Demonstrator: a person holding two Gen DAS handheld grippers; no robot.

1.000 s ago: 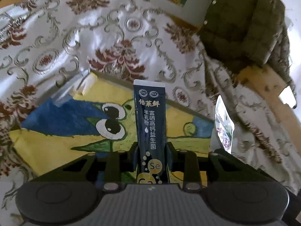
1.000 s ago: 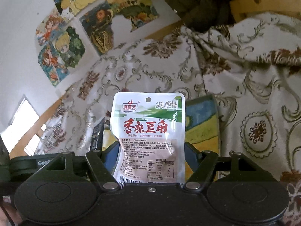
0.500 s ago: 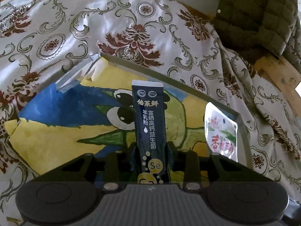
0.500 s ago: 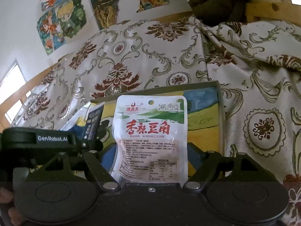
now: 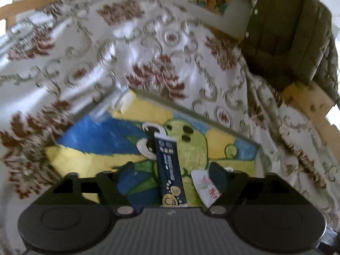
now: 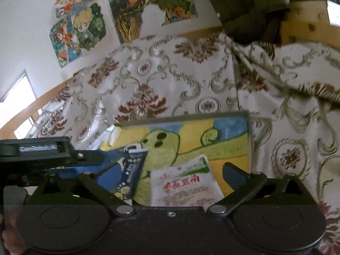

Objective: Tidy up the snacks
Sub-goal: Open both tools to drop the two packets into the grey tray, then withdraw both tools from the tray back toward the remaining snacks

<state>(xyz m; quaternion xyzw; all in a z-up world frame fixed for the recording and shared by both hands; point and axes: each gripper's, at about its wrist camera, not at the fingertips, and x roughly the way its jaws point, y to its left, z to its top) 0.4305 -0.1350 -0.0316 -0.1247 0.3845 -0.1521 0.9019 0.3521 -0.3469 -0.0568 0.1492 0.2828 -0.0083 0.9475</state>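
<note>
Navy stick sachet (image 5: 170, 170), one, and white tofu-snack pouch (image 6: 187, 182), one, lie side by side on your painted tray (image 5: 89, 133). Your left gripper (image 5: 167, 175) and right gripper (image 6: 170, 177) have just been opening; fingers spread, touching neither packet.

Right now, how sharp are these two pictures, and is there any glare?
Left wrist view: the patterned cloth is smeared by motion blur, with white glare on its folds. Right wrist view: steadier, wall drawings clear, the white snack packet print soft, window blown out.
</note>
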